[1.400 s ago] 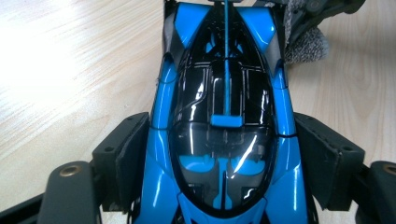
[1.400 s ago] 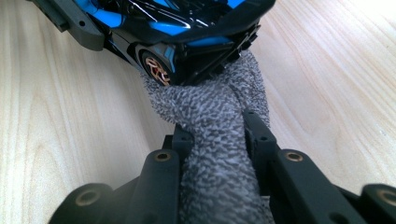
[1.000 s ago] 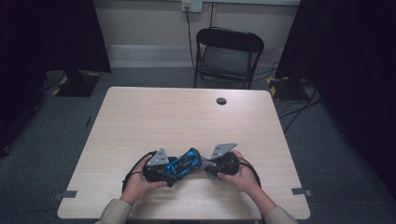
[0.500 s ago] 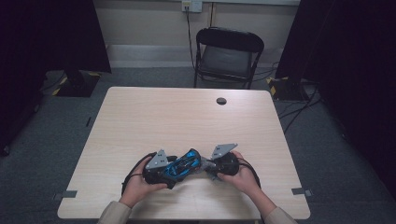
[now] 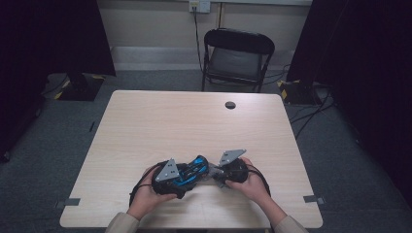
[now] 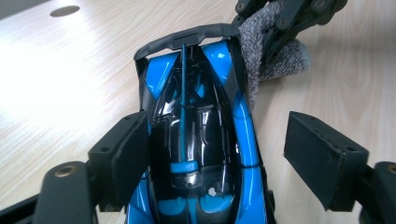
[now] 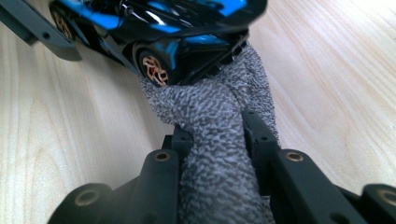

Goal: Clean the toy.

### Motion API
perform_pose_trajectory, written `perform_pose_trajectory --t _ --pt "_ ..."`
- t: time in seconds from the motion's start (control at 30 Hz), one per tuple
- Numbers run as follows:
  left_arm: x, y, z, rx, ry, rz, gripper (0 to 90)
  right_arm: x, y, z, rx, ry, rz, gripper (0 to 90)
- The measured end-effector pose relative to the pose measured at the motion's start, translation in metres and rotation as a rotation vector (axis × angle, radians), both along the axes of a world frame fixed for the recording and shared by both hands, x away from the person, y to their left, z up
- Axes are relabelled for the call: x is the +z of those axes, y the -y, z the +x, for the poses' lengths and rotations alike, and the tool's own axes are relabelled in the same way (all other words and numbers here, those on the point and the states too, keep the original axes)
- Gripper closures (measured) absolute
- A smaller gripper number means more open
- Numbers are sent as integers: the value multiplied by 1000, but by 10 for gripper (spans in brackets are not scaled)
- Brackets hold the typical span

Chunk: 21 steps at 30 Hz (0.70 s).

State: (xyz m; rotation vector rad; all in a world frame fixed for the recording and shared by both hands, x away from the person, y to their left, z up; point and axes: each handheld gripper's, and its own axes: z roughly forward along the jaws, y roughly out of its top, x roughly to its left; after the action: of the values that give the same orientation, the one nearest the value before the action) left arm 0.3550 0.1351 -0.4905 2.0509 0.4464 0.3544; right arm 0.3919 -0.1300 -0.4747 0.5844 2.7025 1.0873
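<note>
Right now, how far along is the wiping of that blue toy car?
Done: the right hand-held gripper is shut on the grey cloth, which already presses against the toy car beside a wheel. In hand: the left hand-held gripper has the car between its jaws, one pad touching, the other apart, after closing slightly. Left: probably most of the body; how much is wiped already, I cannot tell.

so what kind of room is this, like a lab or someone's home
Probably a lab or recording room, not a home: a bare wooden table, one folding chair, black curtains on both sides, and cables across grey carpet.
</note>
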Motion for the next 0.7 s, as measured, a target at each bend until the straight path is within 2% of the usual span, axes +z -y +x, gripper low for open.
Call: perform_pose_trajectory --t 0.1,0.17,0.2,0.23,0.4,0.5,0.63,0.7 --pt "1 0 1 4 -6 2 232 0 0 0 -4 -7 6 710" --pt "0 1 3 0 21 31 232 1 0 0 -3 -11 8 710" --pt "-1 2 3 6 12 39 234 1 -1 0 -1 -9 6 710" --pt "-4 2 4 0 33 55 229 1 -1 0 -2 -12 8 710" --pt "-4 3 9 4 5 37 276 4 -5 -1 9 -17 5 710" --pt "-3 2 10 -3 14 49 295 4 -5 0 9 -22 8 710" --pt "-1 -1 12 4 -4 32 321 5 -4 0 5 -23 20 710" --pt "1 -2 13 -2 -4 42 324 7 -3 1 3 -20 30 710"
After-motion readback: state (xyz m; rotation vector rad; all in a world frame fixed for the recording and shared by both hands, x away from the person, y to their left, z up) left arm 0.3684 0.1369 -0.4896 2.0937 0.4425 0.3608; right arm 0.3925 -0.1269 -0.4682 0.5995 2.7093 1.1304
